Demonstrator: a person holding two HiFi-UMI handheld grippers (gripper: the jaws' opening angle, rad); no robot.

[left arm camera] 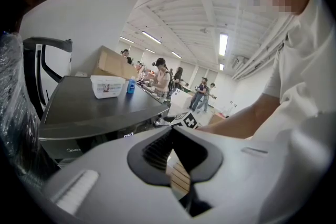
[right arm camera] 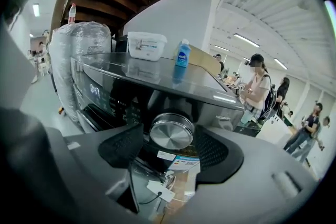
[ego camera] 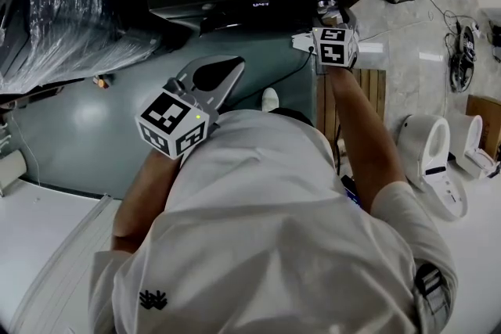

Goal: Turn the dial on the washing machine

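At the front panel of the washing machine (right arm camera: 121, 86), just below its top edge and to the right of the lit display (right arm camera: 95, 89), sits the dial (right arm camera: 171, 132), a round brushed-metal knob. The right gripper (right arm camera: 170, 150) faces it w/ jaws spread wide. The dial stands between the two pads (right arm camera: 123, 147), but there's a gap each side, so no grip yet. The left gripper (left arm camera: 170, 157) hangs back near the person's body, away from the machine, w/ its jaws closed at the tips on nothing.

Step in hand, as I judge it: seat on the dial, then twist.

- Centre first. The knob looks a bit high betw. the pads, so lift the gripper until its rim lines up w/ the ribbed pad faces.
- Push in square to the panel and close evenly on the rim. Smooth metal is likely to slip under a light or skewed pinch.
- Rotate about the dial's own axis and don't pry sideways.
- Tags and a cable hang under the knob, so keep the lower jaw edges clear.
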